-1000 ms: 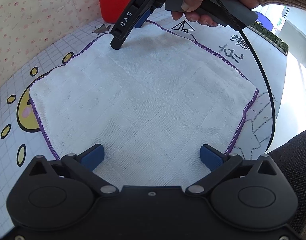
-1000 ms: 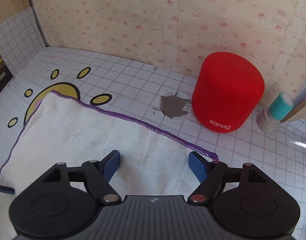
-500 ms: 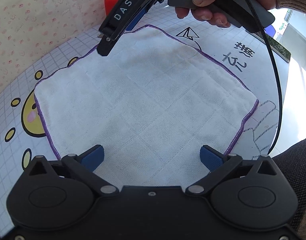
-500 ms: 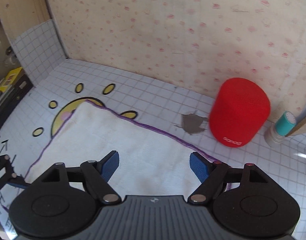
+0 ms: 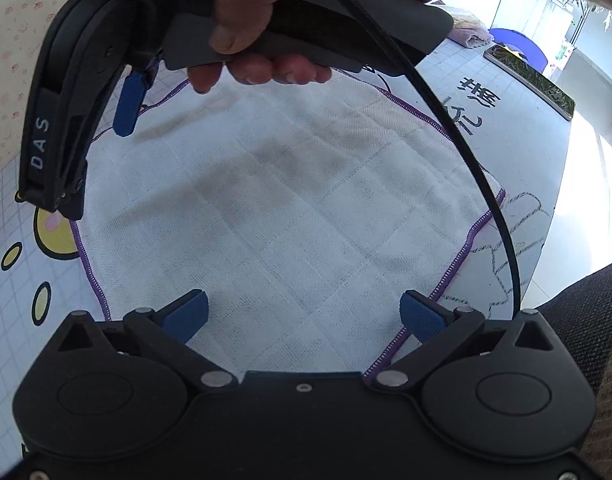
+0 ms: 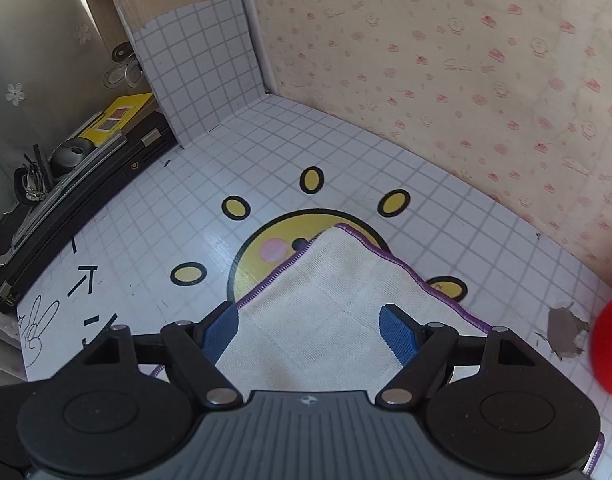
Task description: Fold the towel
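Note:
A white towel [image 5: 290,208] with a purple stitched hem lies spread flat on the table. My left gripper [image 5: 304,316] is open and empty over the towel's near edge. My right gripper [image 6: 309,326] is open and empty above the towel [image 6: 325,292], facing its far left corner. In the left wrist view the right gripper's body [image 5: 66,120] hangs high over the towel's far left side, held by a hand.
A white grid mat [image 6: 345,168] with a yellow sun drawing [image 6: 266,252] covers the table. A red speaker [image 6: 609,348] stands at the right by the patterned wall. A black laptop and clutter [image 6: 66,184] lie at the left. A torn patch [image 6: 563,330] marks the mat.
My right gripper has lifted off the towel's far corner and swung left and nearer to the left gripper. The left gripper has stayed put, open. The towel lies flat as before.

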The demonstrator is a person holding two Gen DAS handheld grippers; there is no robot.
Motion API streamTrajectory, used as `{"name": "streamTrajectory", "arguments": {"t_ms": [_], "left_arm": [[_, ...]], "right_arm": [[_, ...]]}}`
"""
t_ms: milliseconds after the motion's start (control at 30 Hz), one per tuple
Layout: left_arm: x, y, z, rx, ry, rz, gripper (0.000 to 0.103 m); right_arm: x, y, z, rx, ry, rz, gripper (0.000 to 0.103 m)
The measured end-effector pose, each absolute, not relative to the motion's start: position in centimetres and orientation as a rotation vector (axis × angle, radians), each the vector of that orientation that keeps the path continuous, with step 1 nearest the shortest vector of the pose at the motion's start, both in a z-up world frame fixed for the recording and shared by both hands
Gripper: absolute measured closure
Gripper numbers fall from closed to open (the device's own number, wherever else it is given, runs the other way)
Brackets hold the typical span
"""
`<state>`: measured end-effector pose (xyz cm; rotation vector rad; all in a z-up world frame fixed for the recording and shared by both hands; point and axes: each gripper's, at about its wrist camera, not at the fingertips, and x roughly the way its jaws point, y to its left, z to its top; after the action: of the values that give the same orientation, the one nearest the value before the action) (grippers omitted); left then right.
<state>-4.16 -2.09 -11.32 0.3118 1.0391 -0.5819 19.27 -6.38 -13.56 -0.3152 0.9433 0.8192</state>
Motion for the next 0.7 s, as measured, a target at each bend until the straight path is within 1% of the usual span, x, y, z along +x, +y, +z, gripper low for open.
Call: {"name": "streamTrajectory", "arguments": {"t_ms": [267,300,533,700], "left_arm": [[-4.1,-2.4,-11.8,0.332,1.035,-0.581,0.001],[-4.2,-2.5,-11.8,0.334,1.034,-0.581,0.001],[-4.0,-2.6,-11.9,0.330,1.030,-0.575,0.001],[-3.9,-2.6,-12.0,0.330,1.032,-0.572,0.001]], "right_arm": [[20.4,-3.6,-15.0,-0.332,0.983,0.856,0.026],[20.5,-3.3,-15.1,-0.335,0.982,0.859,0.023],[21.7,-1.9,-15.3,-0.342,0.968,0.865,0.023],[21.9,-1.4,-15.3,-0.366,0.961,0.878,0.020]]}}
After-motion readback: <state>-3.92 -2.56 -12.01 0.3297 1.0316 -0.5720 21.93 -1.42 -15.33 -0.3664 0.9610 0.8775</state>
